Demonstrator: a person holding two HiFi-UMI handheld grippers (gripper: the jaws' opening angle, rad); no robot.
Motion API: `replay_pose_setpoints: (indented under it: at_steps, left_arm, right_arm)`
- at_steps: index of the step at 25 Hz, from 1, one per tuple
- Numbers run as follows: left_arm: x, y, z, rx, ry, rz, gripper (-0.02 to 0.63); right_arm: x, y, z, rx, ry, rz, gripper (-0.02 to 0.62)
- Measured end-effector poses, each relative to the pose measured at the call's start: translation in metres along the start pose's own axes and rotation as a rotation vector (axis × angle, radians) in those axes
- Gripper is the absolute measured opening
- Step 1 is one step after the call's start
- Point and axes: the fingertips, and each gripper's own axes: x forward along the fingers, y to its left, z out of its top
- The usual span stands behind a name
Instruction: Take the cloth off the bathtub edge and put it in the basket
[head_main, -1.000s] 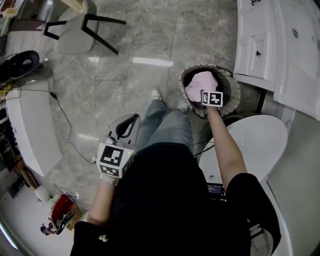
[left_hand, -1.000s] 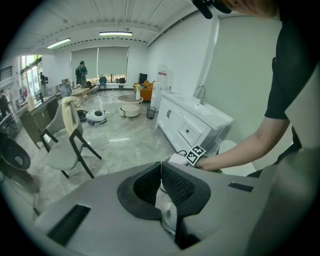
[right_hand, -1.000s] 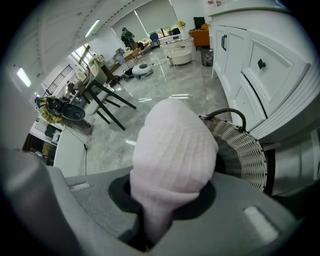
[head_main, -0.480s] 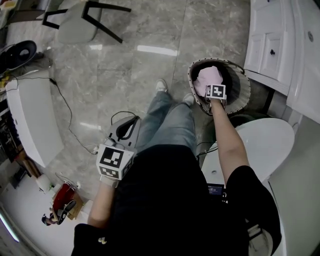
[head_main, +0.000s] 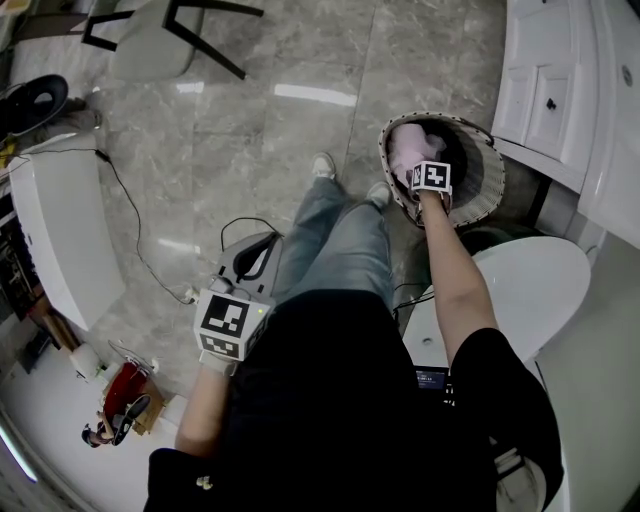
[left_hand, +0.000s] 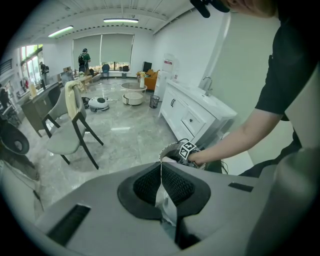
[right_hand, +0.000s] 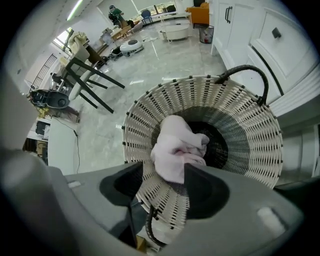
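The pink cloth (head_main: 407, 150) (right_hand: 176, 146) hangs bunched over the open mouth of the woven basket (head_main: 487, 186) (right_hand: 245, 135), which stands on the floor by the white cabinet. My right gripper (head_main: 419, 163) (right_hand: 164, 175) reaches into the basket mouth. Its jaws are opening: the cloth still lies between them against the right pad, with a gap at the left pad. My left gripper (head_main: 254, 256) (left_hand: 161, 167) is held low by my left leg, its pads closed together on nothing.
A white rounded tub (head_main: 523, 280) lies just right of my right arm. White cabinets (head_main: 545, 90) stand behind the basket. A chair (head_main: 150, 45) is far left, with a cable (head_main: 130, 235) and a white bench (head_main: 60, 230) on the marble floor.
My right gripper has sunk a little further into the basket mouth with the cloth, and its jaws have parted. The left gripper has stayed put.
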Motion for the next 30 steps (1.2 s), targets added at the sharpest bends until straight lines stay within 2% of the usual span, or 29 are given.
replay_pose_setpoints:
  at_steps: [14,18,21,30]
  left_arm:
    - [-0.01,-0.012,0.017,-0.013,-0.067,-0.005,0.014]
    - [-0.013,-0.02,0.032,-0.002,-0.104,-0.02,0.014]
    - [-0.019,-0.022,0.045,-0.003,-0.136,-0.026,0.014]
    - [-0.034,-0.03,0.084,-0.029,-0.245,-0.041,0.012]
  right_arm:
    - [-0.045,0.02,0.01,-0.063,-0.057,0.007,0.245]
    - [-0.078,0.027,0.022,-0.11,-0.122,-0.009,0.131]
    - [-0.107,0.034,0.03,-0.14,-0.166,-0.01,-0.003]
    - [-0.185,0.051,0.042,-0.162,-0.248,0.049,-0.003]
